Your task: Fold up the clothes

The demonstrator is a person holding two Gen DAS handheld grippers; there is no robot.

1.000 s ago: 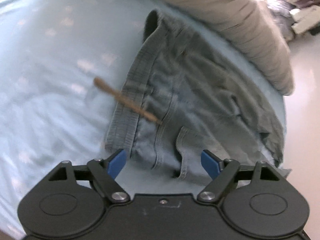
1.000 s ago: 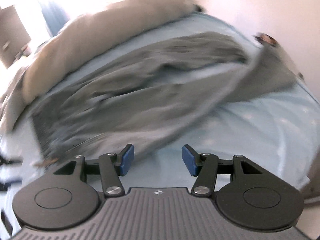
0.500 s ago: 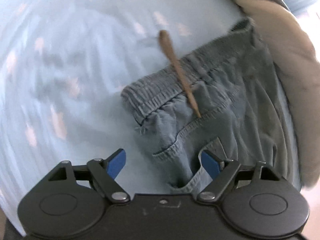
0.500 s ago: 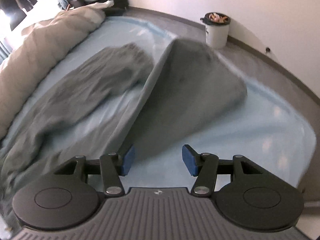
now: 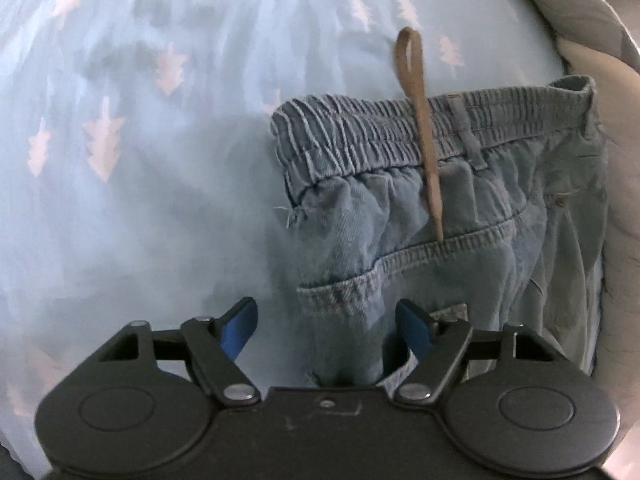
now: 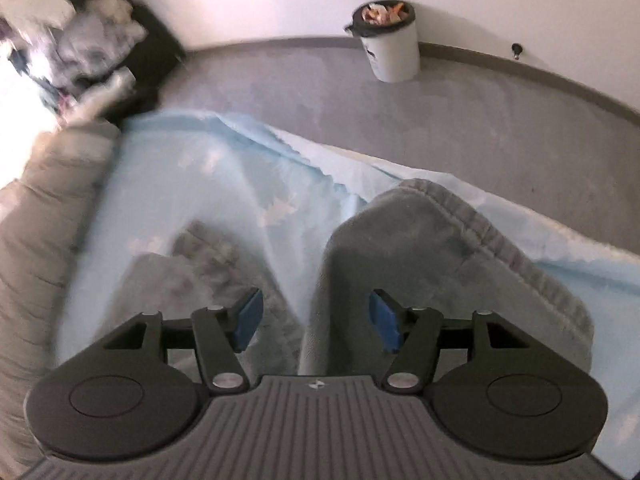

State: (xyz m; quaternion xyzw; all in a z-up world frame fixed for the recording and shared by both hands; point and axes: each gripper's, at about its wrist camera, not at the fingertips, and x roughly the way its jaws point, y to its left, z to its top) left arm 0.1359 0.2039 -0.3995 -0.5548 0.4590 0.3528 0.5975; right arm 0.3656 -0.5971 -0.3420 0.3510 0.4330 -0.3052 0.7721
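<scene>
Grey-blue denim trousers (image 5: 460, 216) with an elastic waistband and a brown loop strap (image 5: 420, 120) lie on the pale blue patterned bed sheet (image 5: 140, 160). My left gripper (image 5: 326, 328) is open, low over the trousers' left side below the back pocket; cloth lies between its blue pads. In the right wrist view the two trouser legs (image 6: 432, 248) spread apart on the sheet (image 6: 224, 184). My right gripper (image 6: 316, 316) is open over the gap between them, with the right leg's edge between its pads.
A beige duvet (image 6: 44, 208) lies along the left of the bed, and shows at the right edge of the left wrist view (image 5: 624, 152). Grey carpet (image 6: 440, 120), a white bin (image 6: 390, 42) by the wall, and a clothes pile (image 6: 80, 40) lie beyond the bed's edge.
Both grippers swung round. The left view turned from along the trousers to facing the waistband and came closer. The right view moved down the legs toward their ends near the bed's edge. Both stayed open.
</scene>
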